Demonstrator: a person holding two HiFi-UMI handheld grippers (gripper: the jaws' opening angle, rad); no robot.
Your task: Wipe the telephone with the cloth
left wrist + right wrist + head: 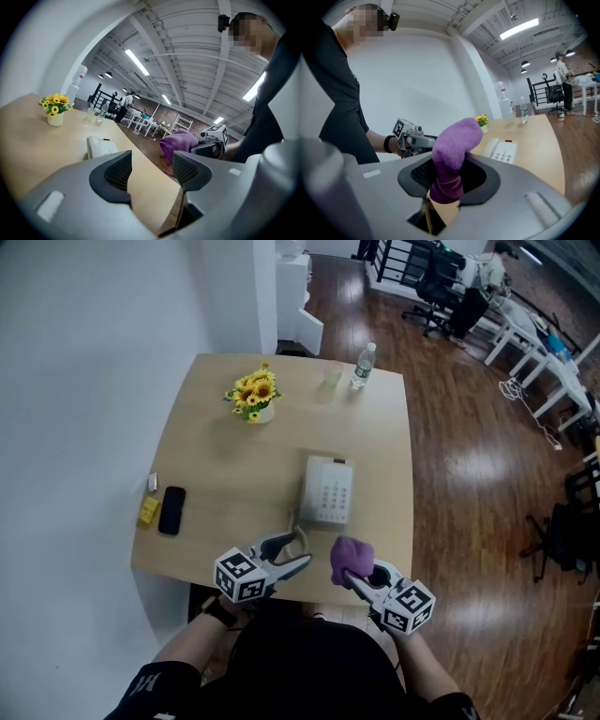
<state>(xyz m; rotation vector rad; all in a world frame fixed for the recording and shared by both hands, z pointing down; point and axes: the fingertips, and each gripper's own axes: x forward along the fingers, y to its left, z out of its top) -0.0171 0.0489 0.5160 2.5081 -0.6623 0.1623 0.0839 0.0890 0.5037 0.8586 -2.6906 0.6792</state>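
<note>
Head view sets us at the near edge of the table, and by our judgement no wiping has begun. Our right gripper has its jaws closed on the purple cloth. The cloth stands up out of them as a bunched wad over the near edge, apart from the telephone. The white telephone lies flat, right of the table's middle and closer to our edge than to the far one. Our left gripper carries nothing. Its jaws stand wide, near the telephone's near-left corner but not touching it.

So we have the cloth gripped, while bringing it onto the telephone and rubbing it over are left to do.

The table is pale wood. A pot of yellow flowers and a water bottle stand toward the far edge, and a black phone lies by the left edge. A white wall runs along the left. Dark wood floor spreads to the right, with office chairs and desks beyond.
</note>
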